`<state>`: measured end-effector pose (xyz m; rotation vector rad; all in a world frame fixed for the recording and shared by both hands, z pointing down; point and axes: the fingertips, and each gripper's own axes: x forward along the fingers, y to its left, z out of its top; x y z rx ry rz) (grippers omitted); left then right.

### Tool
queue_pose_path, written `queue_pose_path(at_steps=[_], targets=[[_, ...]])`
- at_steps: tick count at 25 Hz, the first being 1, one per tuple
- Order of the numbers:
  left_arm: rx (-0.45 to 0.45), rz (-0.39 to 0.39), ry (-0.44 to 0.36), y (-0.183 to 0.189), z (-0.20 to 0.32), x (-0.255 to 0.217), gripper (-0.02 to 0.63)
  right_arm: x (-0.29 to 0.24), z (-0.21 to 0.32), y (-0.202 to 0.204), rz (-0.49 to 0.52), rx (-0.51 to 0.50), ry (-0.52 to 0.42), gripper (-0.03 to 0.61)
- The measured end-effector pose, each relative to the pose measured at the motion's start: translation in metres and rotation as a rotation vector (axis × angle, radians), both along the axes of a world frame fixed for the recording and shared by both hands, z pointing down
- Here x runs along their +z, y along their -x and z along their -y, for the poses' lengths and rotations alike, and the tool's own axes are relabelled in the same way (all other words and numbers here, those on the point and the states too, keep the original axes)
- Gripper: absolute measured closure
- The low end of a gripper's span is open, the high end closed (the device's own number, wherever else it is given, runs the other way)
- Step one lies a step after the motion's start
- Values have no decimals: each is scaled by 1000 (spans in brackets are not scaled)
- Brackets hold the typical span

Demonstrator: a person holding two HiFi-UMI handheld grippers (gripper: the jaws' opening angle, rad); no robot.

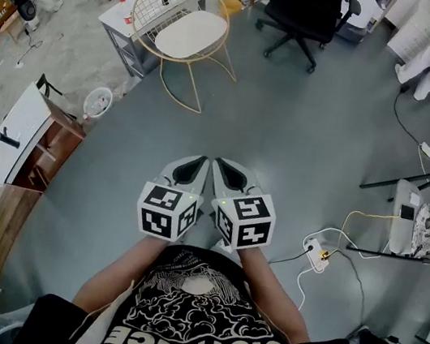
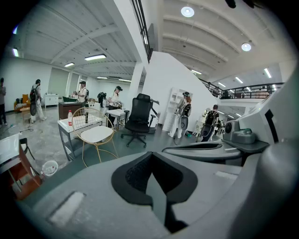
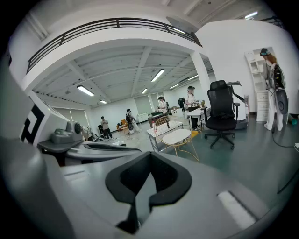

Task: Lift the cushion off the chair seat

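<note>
Both closed, left gripper [image 1: 199,162] and right gripper [image 1: 222,166]; cushion [image 1: 191,34] well ahead.

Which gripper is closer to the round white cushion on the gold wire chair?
Left, just barely. The left gripper and right gripper sit side by side, both far from the round white cushion, which lies ahead and off to the left.

Head view steeply down; gripper views forward; all share far chair [image 1: 167,2].
</note>
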<state>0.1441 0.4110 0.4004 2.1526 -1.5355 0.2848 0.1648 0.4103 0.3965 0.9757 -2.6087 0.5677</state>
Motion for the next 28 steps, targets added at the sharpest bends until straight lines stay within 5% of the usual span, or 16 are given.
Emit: queue_pose_path(at_steps=[13,28], targets=[[-38,-10,-15,-40,14,-4,614,8,9,-48,10,-16,21,583],[27,-87,3,-18,101,9,615,17,86,-20,-28,45,43,583]])
